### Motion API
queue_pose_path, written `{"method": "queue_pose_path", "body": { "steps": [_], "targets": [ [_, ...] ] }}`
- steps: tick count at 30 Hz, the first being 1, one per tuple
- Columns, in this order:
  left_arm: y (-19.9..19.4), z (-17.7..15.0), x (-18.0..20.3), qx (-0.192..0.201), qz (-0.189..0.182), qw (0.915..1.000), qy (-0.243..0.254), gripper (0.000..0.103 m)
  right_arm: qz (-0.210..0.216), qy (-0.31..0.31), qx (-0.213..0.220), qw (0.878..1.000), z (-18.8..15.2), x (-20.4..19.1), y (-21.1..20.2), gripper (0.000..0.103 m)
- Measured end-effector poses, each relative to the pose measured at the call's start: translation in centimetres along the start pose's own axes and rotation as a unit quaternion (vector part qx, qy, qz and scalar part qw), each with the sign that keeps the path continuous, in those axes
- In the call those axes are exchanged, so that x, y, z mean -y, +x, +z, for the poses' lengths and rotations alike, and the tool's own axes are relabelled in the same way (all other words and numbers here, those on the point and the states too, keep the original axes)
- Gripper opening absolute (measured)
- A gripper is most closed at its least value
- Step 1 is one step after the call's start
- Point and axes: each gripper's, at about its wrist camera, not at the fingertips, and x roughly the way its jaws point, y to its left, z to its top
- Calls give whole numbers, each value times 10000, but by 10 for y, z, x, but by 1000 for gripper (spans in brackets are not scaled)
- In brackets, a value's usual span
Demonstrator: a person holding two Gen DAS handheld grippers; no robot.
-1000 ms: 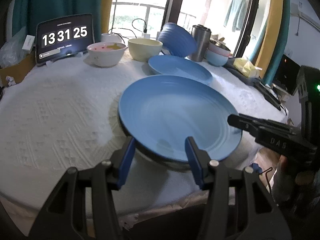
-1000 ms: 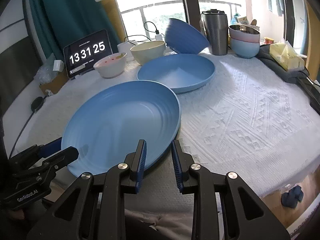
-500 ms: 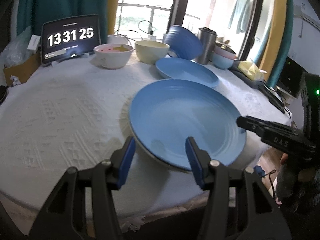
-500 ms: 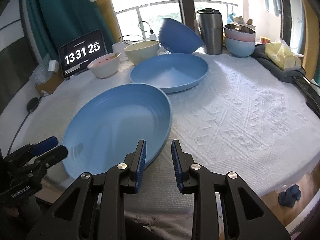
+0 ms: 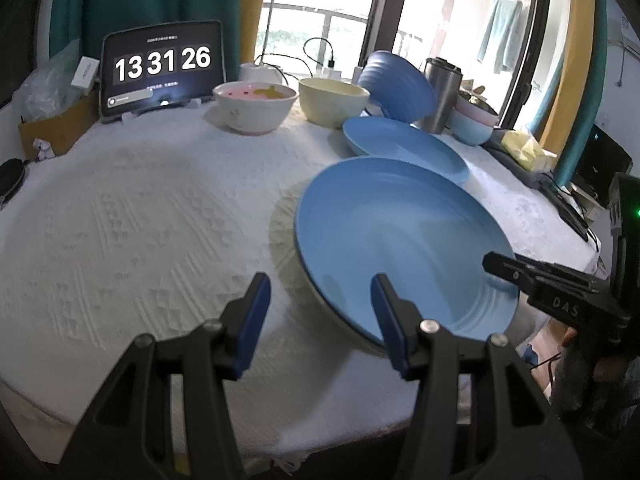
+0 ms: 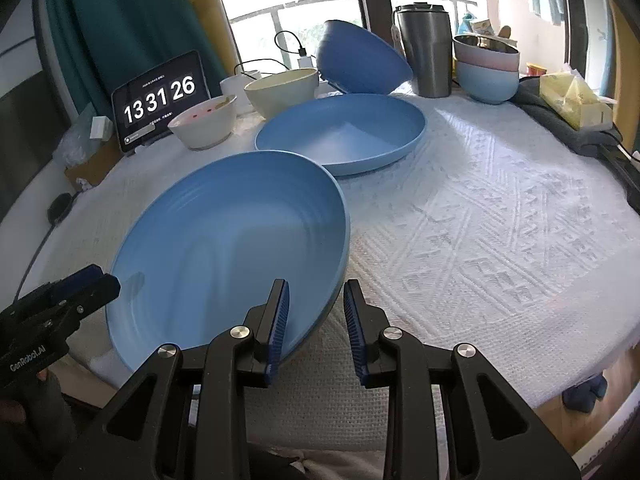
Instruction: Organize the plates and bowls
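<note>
Here the right gripper point(image 6: 314, 322) has the near rim of the large blue plate point(image 6: 228, 240) between its slightly open jaws. They should close firmly before lifting toward the second plate point(image 6: 340, 132). The left gripper point(image 5: 320, 316) stands open beside the plate and holds nothing.

Your left claw point(image 5: 316, 312) is a black frame with triangular cut-outs, silver screw heads and blue pads. Your right claw point(image 6: 314, 320) matches it, its blue pads ribbed. White lettering reads "GenRobot.AI" on the left one, "DAS" on the right.
</note>
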Motion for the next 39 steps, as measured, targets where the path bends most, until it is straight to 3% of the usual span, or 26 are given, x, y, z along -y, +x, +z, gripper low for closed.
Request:
{"method": "queue_pose_path", "body": {
  "steps": [18, 39],
  "targets": [
    [1, 37, -4, 326, 122, 9994, 68, 54, 1, -22, 242, 9997, 19, 5, -7, 31],
    [23, 86, -7, 305, -85, 9995, -28, 54, -50, -127, 579, 9982, 50, 14, -9, 31]
  ]
}}
